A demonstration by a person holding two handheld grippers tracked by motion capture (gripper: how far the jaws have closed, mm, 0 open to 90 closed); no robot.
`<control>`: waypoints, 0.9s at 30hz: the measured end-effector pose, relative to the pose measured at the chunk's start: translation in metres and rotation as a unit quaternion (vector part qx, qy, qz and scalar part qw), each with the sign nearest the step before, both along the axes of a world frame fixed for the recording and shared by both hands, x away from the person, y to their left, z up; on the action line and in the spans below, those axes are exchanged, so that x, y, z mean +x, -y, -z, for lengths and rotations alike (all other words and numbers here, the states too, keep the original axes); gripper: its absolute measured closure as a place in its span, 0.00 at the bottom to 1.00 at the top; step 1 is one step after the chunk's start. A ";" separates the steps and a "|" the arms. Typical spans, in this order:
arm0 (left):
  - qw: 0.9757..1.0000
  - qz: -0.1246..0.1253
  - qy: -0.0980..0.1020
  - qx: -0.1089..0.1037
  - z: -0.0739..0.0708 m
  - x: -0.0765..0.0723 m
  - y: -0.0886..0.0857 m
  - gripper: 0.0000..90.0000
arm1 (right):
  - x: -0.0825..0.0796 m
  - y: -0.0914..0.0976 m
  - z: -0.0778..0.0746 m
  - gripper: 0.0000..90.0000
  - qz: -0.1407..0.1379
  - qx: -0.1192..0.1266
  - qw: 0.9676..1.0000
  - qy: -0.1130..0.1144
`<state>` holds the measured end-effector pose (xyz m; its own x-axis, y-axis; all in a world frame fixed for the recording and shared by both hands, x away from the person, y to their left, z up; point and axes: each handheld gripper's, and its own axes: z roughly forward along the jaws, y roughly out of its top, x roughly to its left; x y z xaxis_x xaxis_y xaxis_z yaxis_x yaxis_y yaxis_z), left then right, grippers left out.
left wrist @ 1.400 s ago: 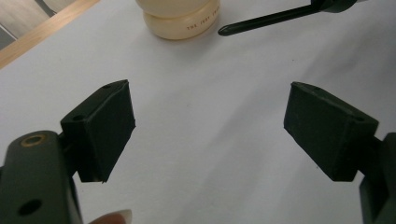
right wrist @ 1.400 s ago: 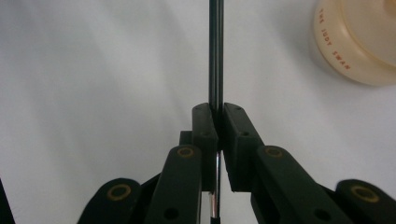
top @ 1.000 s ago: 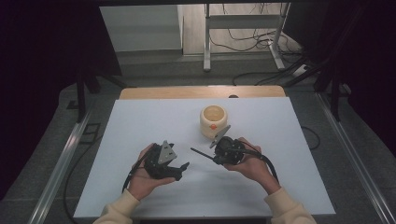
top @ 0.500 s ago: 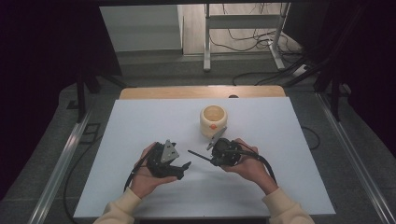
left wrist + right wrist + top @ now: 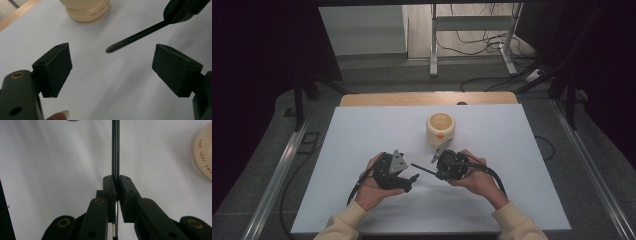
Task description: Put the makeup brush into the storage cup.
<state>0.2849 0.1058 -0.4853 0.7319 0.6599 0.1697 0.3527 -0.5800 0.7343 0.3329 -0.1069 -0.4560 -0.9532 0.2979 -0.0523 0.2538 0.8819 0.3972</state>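
A thin dark rod (image 5: 423,169) sticks out leftward from my right gripper (image 5: 438,173), whose jaws are shut on it; in the right gripper view the rod (image 5: 115,147) runs straight up from the closed jaws of that gripper (image 5: 116,182). My left gripper (image 5: 411,182) is open just left of the rod's tip. In the left gripper view the rod tip (image 5: 120,45) lies a little beyond the gap of the left gripper (image 5: 115,67), slightly above it and touching neither pad (image 5: 53,68). A cream jar (image 5: 440,129) stands just beyond both grippers.
The white table (image 5: 337,150) spreads out around both hands, with a wooden strip (image 5: 377,99) along its far edge. The cream jar (image 5: 86,10) stands close behind the rod, and its side (image 5: 203,150) is near the right gripper. Metal rails and cables lie on the floor beyond.
The right gripper has drifted slightly toward the person and to the left, bringing the rod's tip nearer the open left gripper. The left gripper has barely moved.
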 end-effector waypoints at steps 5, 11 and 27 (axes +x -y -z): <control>1.000 0.016 -0.005 0.011 0.003 0.004 0.006 0.20 | -0.002 -0.004 0.003 0.93 -0.008 -0.005 1.000 -0.002; 0.999 0.024 -0.008 0.027 0.007 0.008 0.009 0.22 | -0.003 -0.006 0.005 0.93 -0.015 -0.006 1.000 -0.005; 0.993 0.073 -0.015 0.094 0.014 0.003 0.024 0.55 | -0.008 -0.010 0.004 0.93 -0.035 -0.005 0.999 -0.016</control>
